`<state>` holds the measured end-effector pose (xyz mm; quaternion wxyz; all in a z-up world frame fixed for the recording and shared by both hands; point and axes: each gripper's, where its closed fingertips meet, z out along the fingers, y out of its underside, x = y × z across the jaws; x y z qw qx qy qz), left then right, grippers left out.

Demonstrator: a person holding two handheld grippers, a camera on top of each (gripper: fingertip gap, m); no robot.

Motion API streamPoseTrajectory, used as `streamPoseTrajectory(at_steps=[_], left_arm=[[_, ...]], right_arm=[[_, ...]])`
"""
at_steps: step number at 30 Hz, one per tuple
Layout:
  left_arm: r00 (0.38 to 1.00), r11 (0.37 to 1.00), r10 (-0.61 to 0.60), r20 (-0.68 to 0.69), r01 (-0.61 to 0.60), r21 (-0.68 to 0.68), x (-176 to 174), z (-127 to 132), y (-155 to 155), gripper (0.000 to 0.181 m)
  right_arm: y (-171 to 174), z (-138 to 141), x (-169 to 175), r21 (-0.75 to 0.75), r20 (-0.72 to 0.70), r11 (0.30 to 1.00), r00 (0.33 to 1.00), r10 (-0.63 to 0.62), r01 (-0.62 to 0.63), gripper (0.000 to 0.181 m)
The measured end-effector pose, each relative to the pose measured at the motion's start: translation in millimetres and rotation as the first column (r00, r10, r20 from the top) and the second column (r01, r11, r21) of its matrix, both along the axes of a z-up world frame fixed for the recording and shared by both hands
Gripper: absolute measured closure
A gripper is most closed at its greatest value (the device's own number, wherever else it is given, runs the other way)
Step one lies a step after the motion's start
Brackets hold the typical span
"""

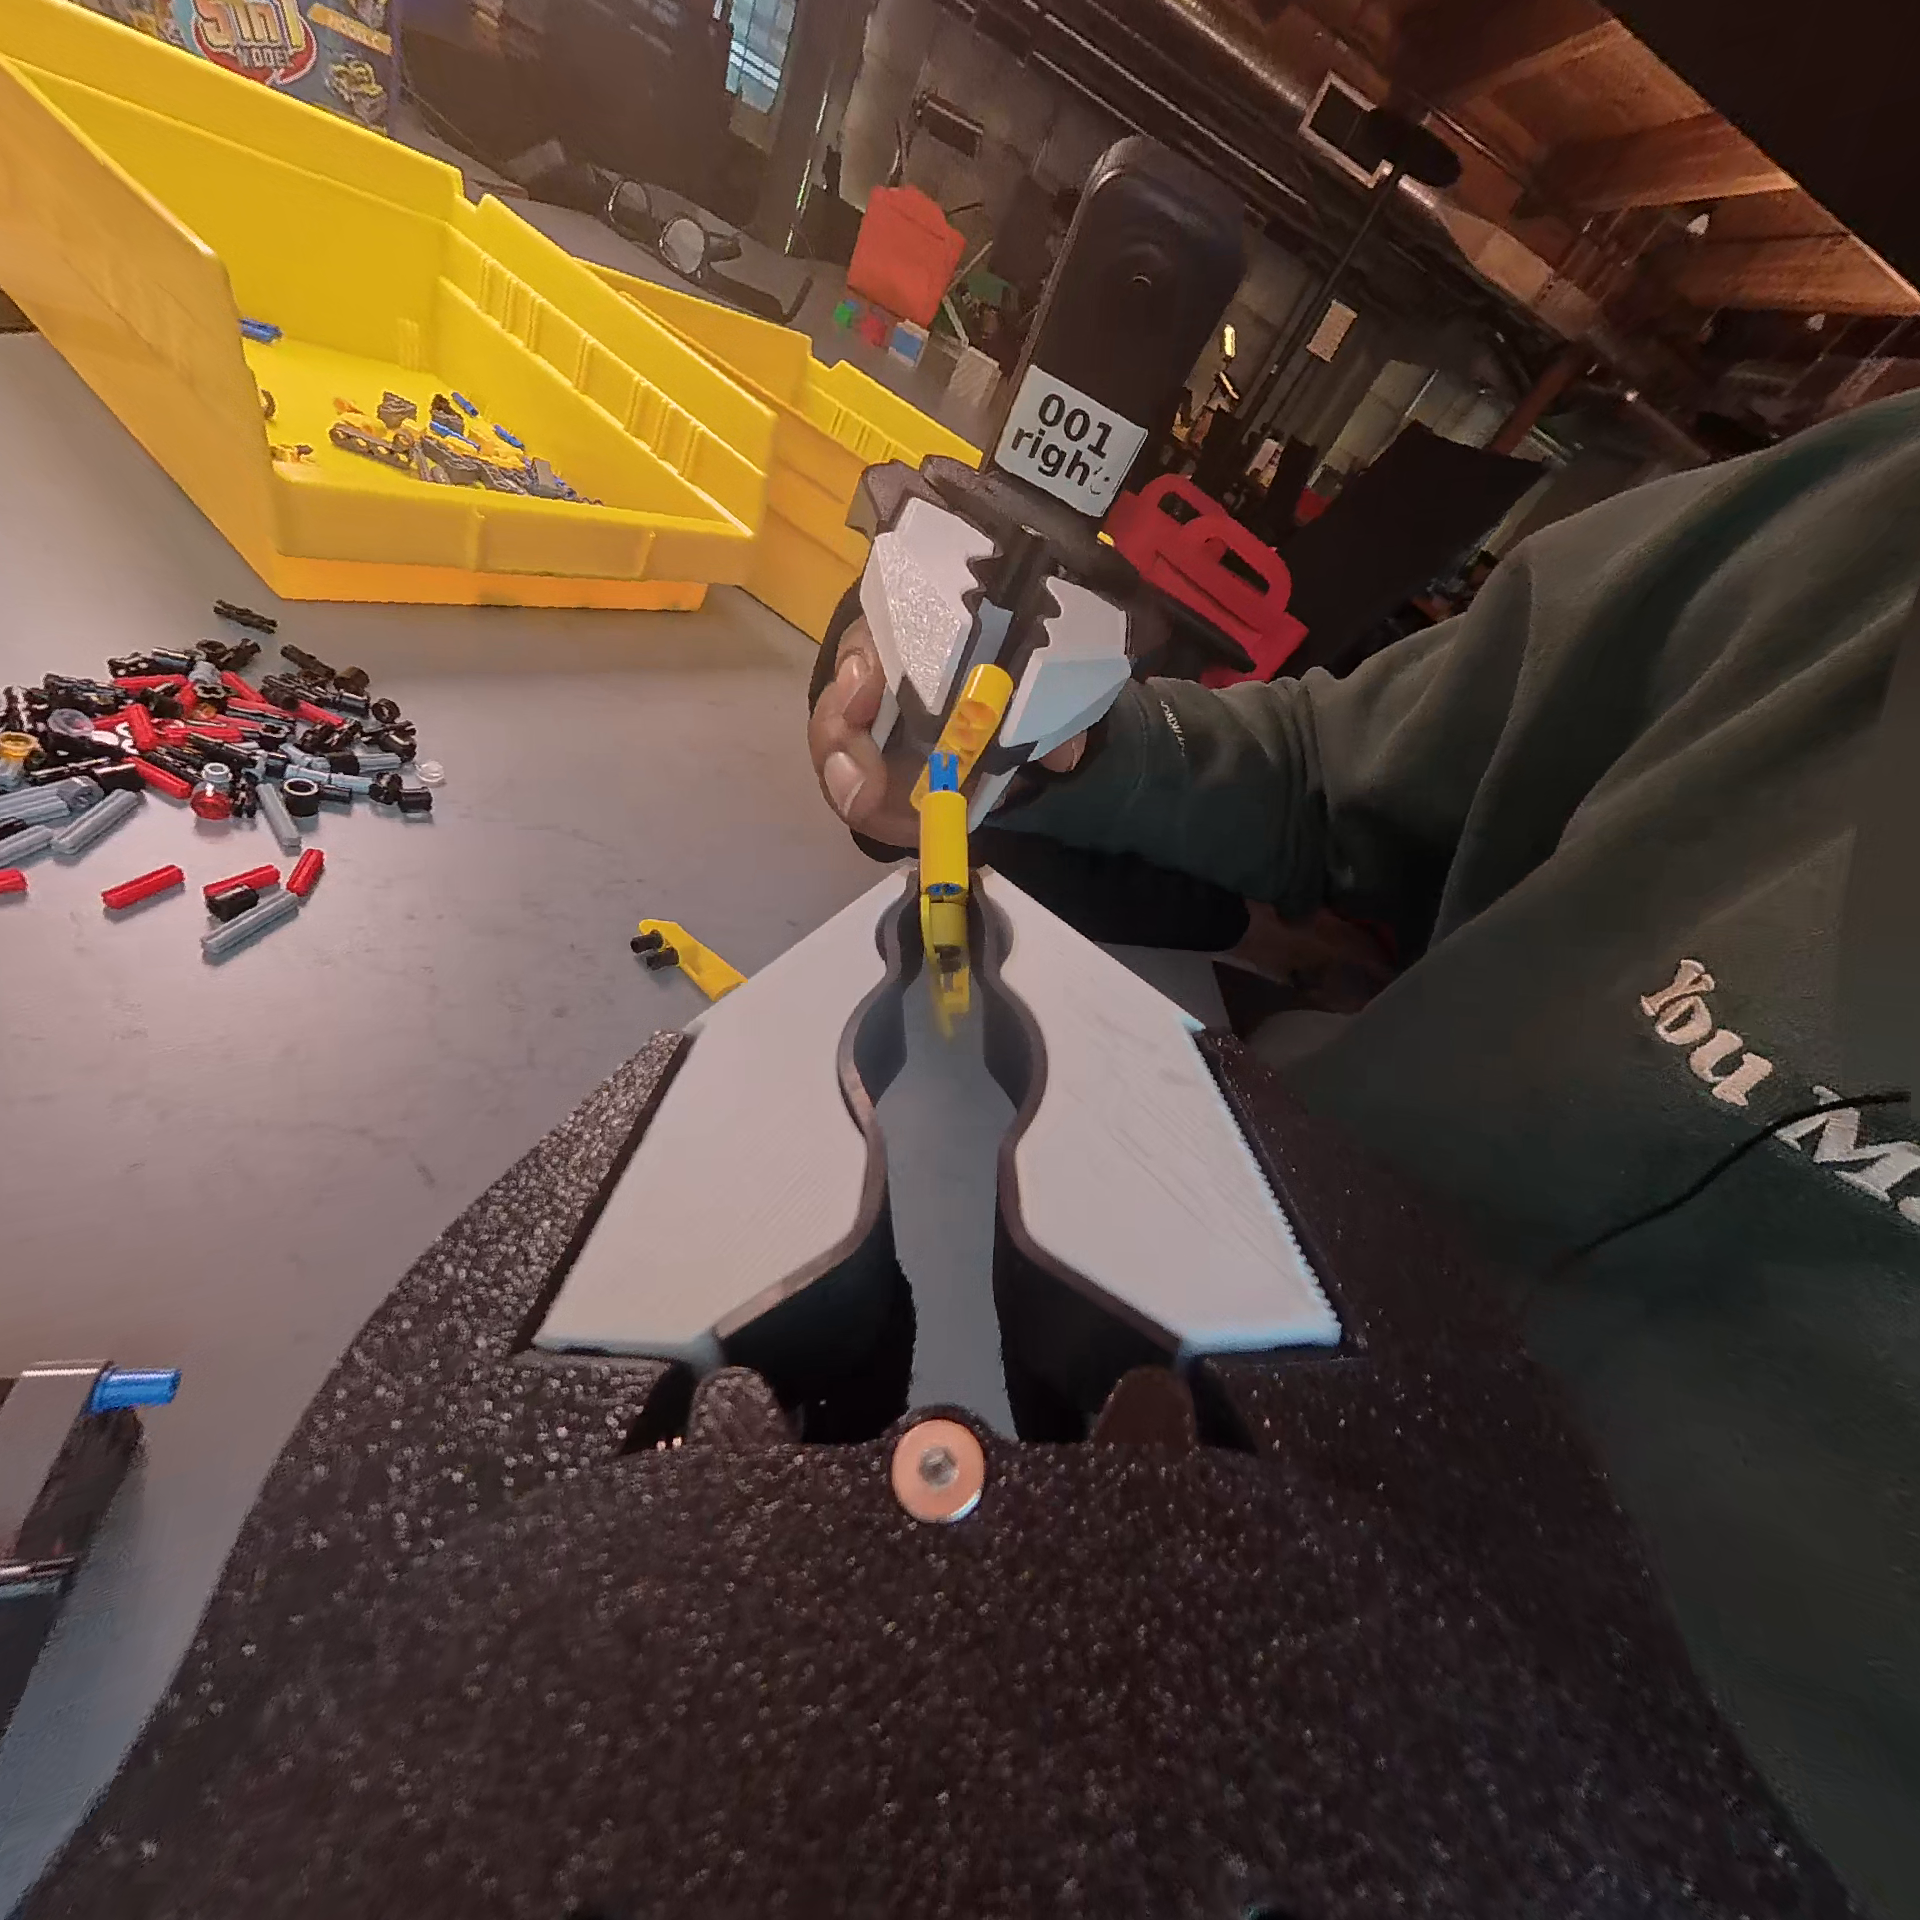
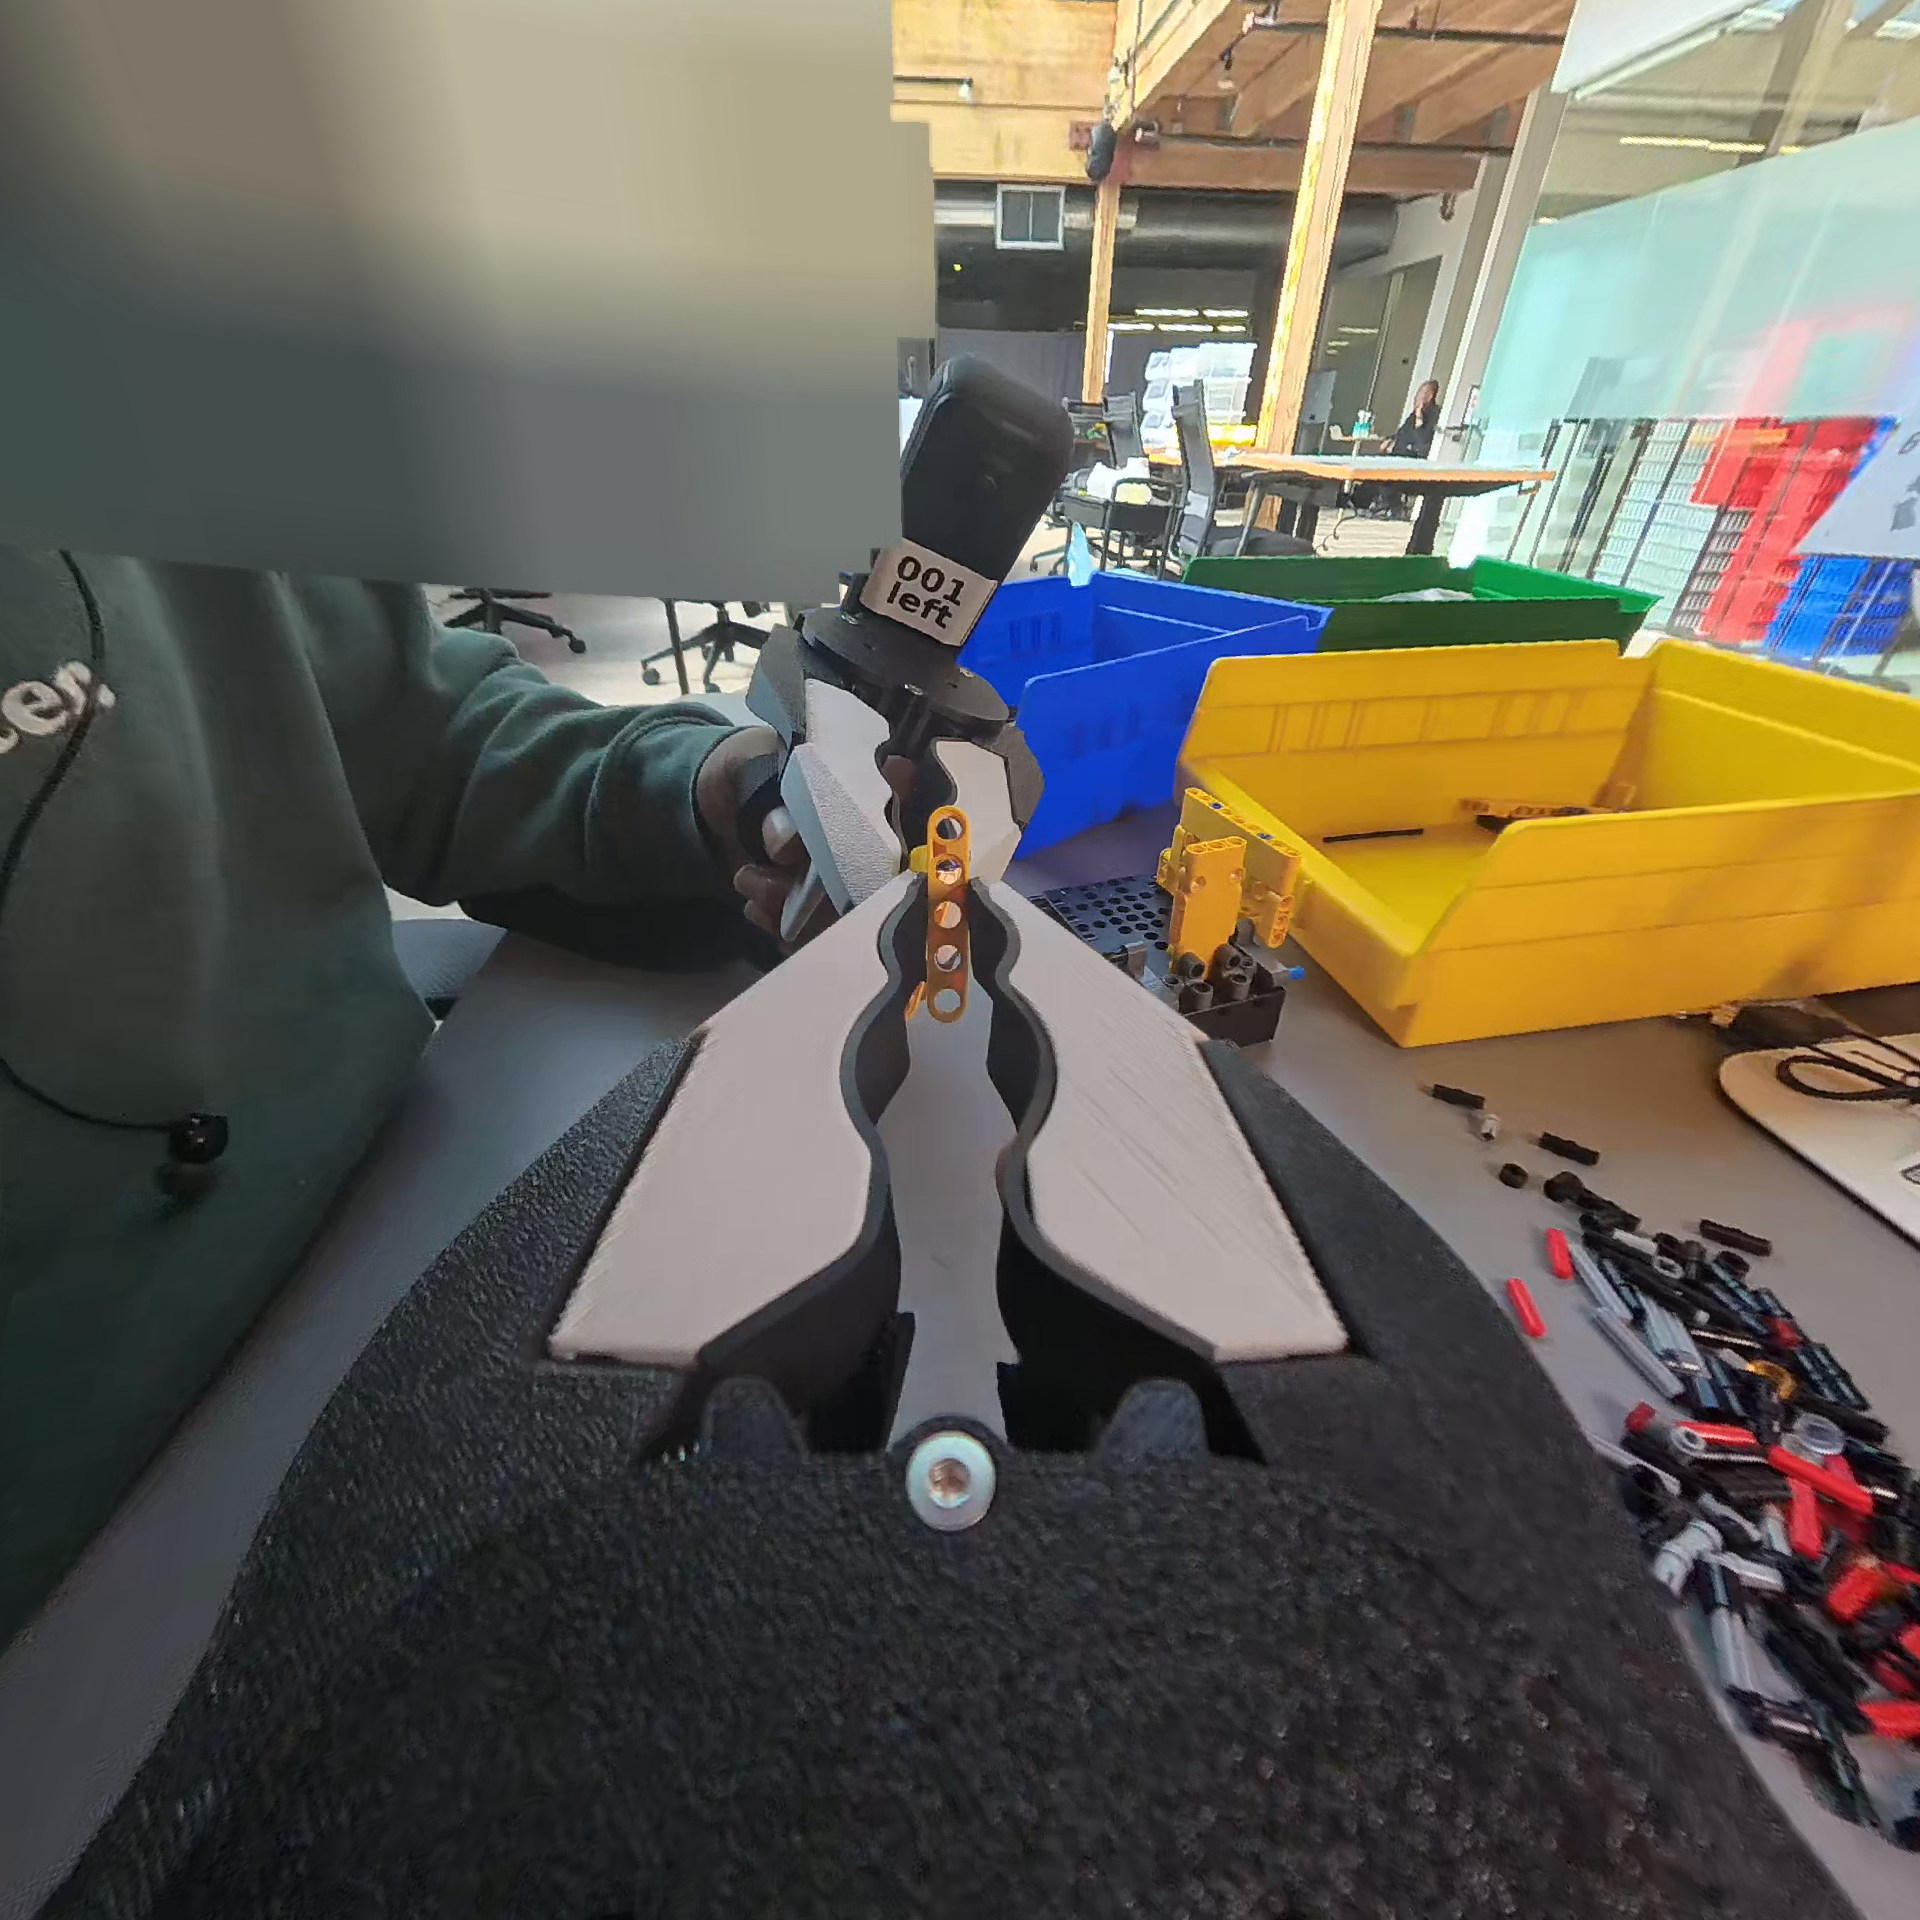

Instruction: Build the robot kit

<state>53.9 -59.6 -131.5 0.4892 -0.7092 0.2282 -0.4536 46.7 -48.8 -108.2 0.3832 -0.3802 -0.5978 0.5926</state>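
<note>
In the left wrist view my left gripper (image 1: 943, 899) is shut on a small yellow piece (image 1: 945, 935) that carries a blue pin (image 1: 943, 774). My right gripper (image 1: 951, 769) faces it tip to tip, held by a hand. In the right wrist view my right gripper (image 2: 945, 891) is shut on a thin yellow beam with holes (image 2: 948, 935). The beam's far end reaches between the fingers of the left gripper (image 2: 925, 862). The two yellow parts touch between the grippers, above the grey table. How they join is hidden.
Yellow bins (image 1: 499, 416) with small parts stand at the far left. A pile of red, black and grey pins (image 1: 187, 738) and a yellow part (image 1: 686, 951) lie on the table. A yellow-black assembly (image 2: 1226, 914), yellow bin (image 2: 1558, 883) and blue bin (image 2: 1122, 665) stand on the right. The grippers are tip to tip, or close to it.
</note>
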Motion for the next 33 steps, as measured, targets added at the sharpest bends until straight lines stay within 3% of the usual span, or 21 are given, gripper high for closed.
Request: streamPoseTrajectory(at_steps=[9, 21, 33], left_arm=[[0.989, 0.985, 0.020, -0.148, 0.006, 0.173, 7, 2, -5, 0.175], [0.961, 0.959, 0.081, -0.265, -0.003, 0.283, 7, 0, -5, 0.175], [0.964, 0.972, 0.078, -0.256, -0.016, 0.236, 5, -4, -3, 0.175]], right_arm=[[-11, 3, 6, 0.173, -0.065, 0.985, 0.998, -0.008, 0.019, 0.174], [-13, 0, 7, 0.132, -0.043, 0.991, 0.999, 0.024, -0.018, 0.174], [-10, -4, 3, -0.250, 0.050, 0.960, 0.989, 0.142, -0.125, 0.175]])
